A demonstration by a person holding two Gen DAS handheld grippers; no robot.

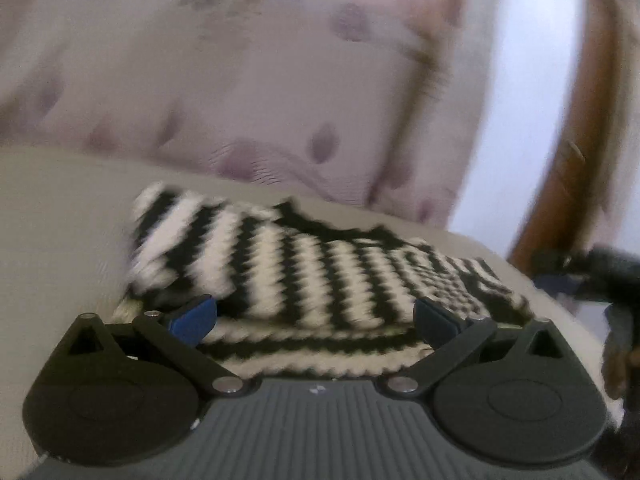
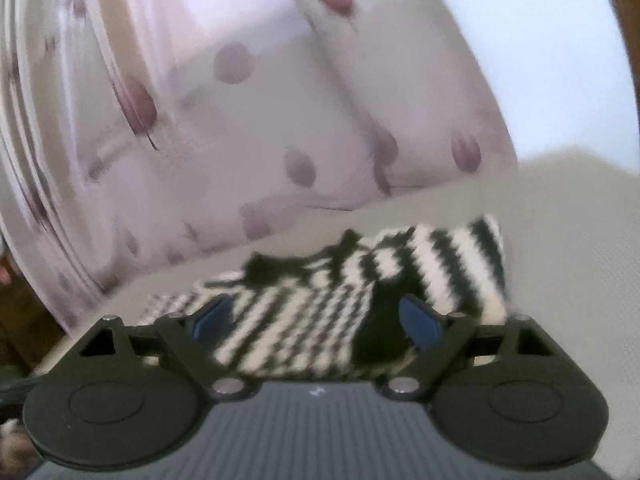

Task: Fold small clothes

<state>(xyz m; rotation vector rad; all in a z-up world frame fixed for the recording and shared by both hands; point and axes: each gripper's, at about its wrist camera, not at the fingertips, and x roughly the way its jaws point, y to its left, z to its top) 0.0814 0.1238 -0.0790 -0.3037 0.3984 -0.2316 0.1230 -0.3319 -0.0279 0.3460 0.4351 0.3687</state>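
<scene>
Striped knit garment (image 1: 304, 264) lay folded on bed (image 1: 60, 220), framed by left hand-held gripper (image 1: 316, 316) and right hand-held gripper (image 2: 316, 320), both spread wide, gripping nothing.

- One black-and-white striped knitted garment (image 1: 304, 276), lying between and just ahead of the fingers in both wrist views.
- One pale beige padded surface (image 1: 60, 216) under it.
- Two blue-tipped fingers (image 1: 196, 316) on each gripper, four altogether.
- One pink spotted bedcover (image 2: 280, 112) beyond the fingers.
</scene>
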